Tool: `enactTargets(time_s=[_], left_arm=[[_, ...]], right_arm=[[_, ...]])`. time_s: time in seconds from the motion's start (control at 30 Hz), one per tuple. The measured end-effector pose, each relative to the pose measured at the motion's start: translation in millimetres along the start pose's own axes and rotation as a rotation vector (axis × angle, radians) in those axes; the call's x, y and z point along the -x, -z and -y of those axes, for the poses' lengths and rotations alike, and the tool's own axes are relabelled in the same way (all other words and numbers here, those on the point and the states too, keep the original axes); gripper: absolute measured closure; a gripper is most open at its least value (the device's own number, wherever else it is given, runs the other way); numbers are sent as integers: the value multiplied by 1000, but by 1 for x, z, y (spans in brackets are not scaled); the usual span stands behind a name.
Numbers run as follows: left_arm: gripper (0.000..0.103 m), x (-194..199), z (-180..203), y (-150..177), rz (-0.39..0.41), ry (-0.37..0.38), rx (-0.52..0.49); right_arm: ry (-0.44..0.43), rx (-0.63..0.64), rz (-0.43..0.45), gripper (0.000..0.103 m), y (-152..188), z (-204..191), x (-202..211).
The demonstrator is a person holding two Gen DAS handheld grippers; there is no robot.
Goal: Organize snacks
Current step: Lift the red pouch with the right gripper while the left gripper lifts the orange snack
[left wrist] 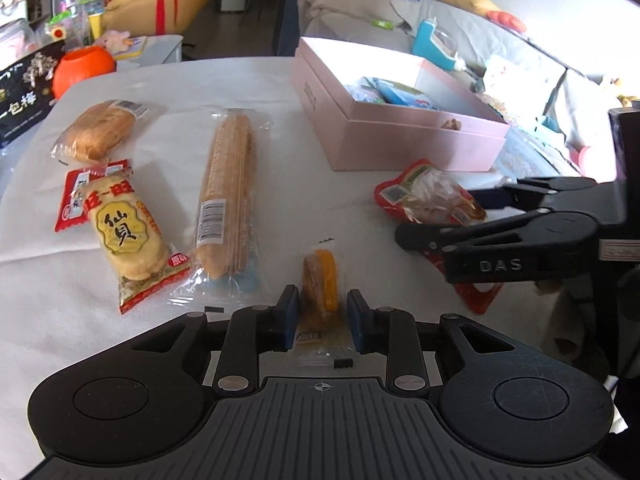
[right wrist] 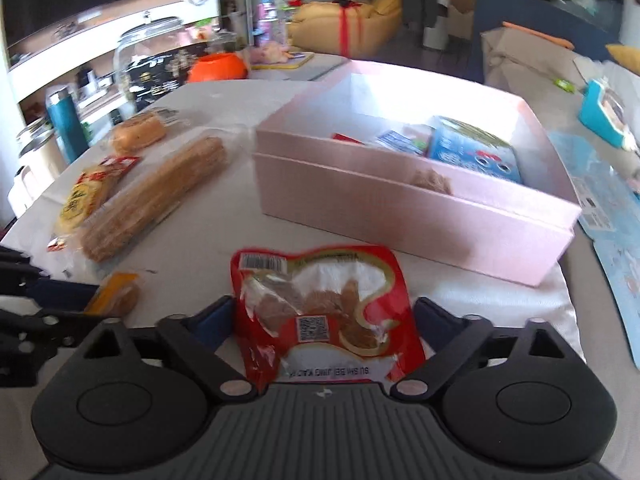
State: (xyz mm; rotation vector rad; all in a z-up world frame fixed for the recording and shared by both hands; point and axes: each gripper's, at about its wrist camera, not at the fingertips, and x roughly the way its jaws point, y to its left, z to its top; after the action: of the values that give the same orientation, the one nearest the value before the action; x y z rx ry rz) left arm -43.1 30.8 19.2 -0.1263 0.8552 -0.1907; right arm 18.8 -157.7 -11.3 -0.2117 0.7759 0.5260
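Note:
A small orange snack packet sits between the blue pads of my left gripper, which is shut on it just above the white tablecloth. That packet also shows at the left of the right wrist view. My right gripper has a red snack packet filling the gap between its fingers, both of which touch its crinkled edges. From the left wrist view the right gripper straddles that red packet. An open pink box holding blue packets stands just beyond it.
On the cloth to the left lie a long biscuit-stick pack, a yellow rice-cracker pack, a wrapped bun and a red sachet. An orange bowl, a black bag and a glass jar stand at the far edge.

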Motion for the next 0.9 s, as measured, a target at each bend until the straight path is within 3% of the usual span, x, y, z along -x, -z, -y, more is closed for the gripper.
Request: enactTargets(time_s=[0.57,0.73,0.9], left_arm=[[73,4,0,4,11,5,8],[73,7,-2,11,34,22,17],[73,9,5,16,48,3,-36]], right_arm=[[60,-35,176,34,-1,14,94],[40,-37,154,34,8,16,96],[22,-78,127,34,22,20,91]])
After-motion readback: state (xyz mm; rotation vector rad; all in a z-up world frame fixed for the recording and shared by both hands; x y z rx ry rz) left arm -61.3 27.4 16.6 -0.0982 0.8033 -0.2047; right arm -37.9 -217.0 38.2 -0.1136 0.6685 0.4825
